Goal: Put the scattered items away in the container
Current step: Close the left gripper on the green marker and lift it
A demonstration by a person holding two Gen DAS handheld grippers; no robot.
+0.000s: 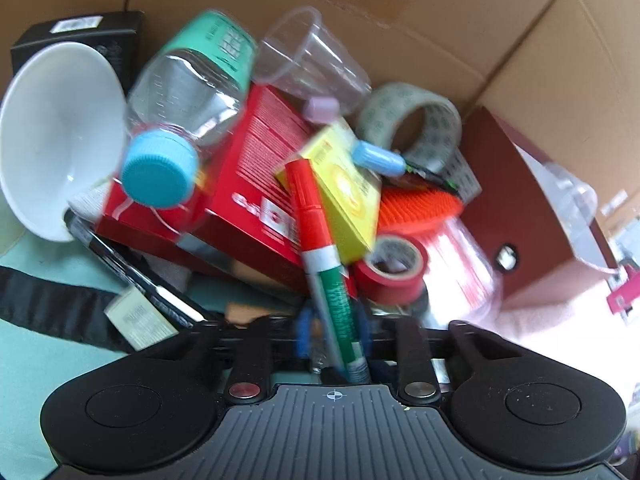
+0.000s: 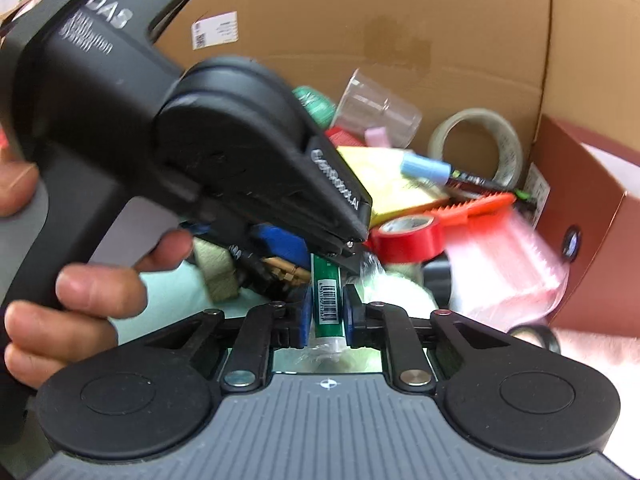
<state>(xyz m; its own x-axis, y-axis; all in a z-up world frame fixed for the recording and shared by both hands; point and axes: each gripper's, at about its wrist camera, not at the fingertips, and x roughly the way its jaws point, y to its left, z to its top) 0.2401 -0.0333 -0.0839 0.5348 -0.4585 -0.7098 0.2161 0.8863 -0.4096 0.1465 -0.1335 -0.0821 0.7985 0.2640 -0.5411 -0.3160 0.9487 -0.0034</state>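
Note:
A marker with a green barrel and red cap points into the cardboard box. My left gripper is shut on its green barrel, and my right gripper is shut on the same marker lower down, near its barcode. The left gripper's black body fills the left of the right wrist view, just above my right fingers. The box holds a water bottle with a blue cap, a clear cup, a red carton, a yellow pack and tape rolls.
A white bowl leans at the box's left beside a black carton. A clear tape roll, a red tape roll, an orange comb and a dark red box lie at right. A black strap crosses the green surface.

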